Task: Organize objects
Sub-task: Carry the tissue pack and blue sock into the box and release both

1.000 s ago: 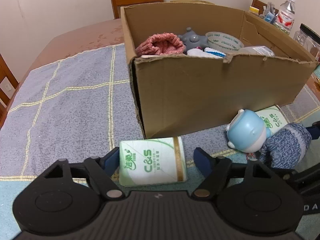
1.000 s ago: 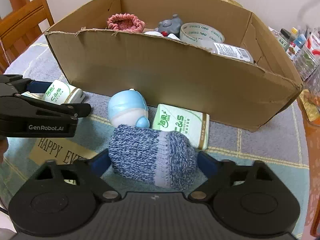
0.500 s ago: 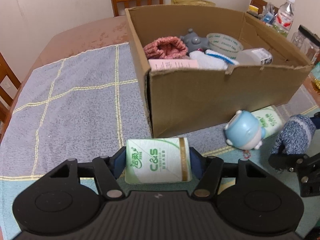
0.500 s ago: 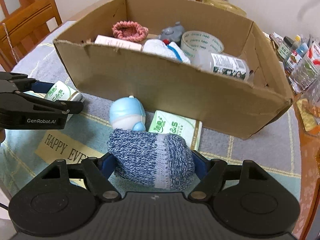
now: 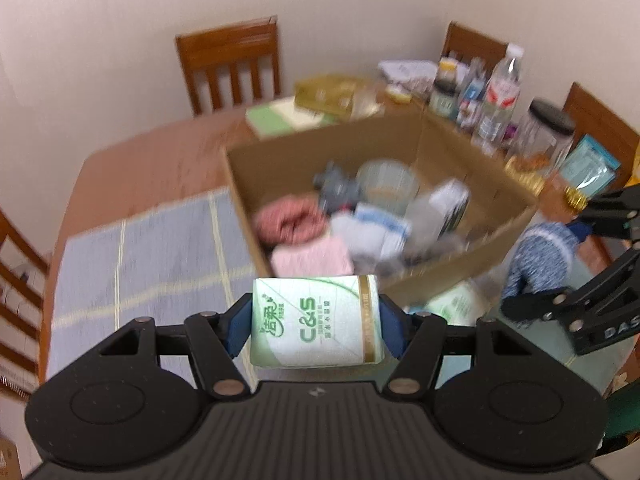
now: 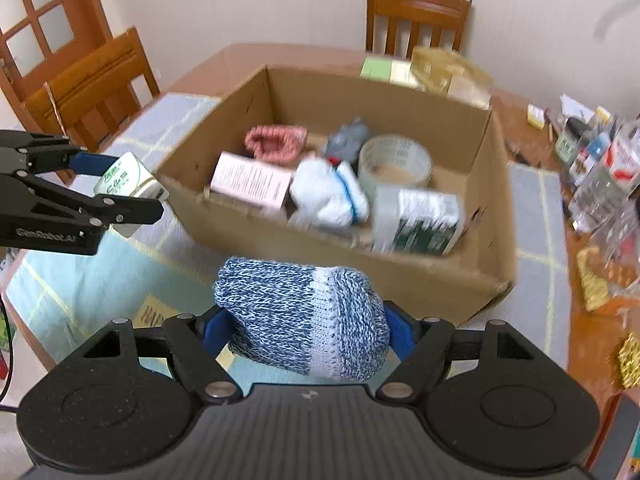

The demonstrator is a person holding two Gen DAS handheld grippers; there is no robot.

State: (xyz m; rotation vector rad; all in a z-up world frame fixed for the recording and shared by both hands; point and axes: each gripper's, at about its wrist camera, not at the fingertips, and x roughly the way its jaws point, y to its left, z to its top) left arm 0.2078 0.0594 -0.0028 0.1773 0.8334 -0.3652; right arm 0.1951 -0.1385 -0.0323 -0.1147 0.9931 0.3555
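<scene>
Tissue pack (image 5: 316, 320) sits clamped between the left gripper's (image 5: 316, 326) blue pads, held in the air before the cardboard box (image 6: 400, 276). Rightward, the right gripper (image 6: 306, 330) clamps a blue knit sock (image 6: 300, 316), also raised before the box.

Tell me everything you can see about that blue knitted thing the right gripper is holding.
The blue knitted sock looks like a rolled bundle of mottled blue-and-white yarn with a paler band near one end. It lies sideways, clamped between the blue pads of the right gripper, lifted clear of the table, just in front of the cardboard box. Only the pads appear to touch it.
</scene>
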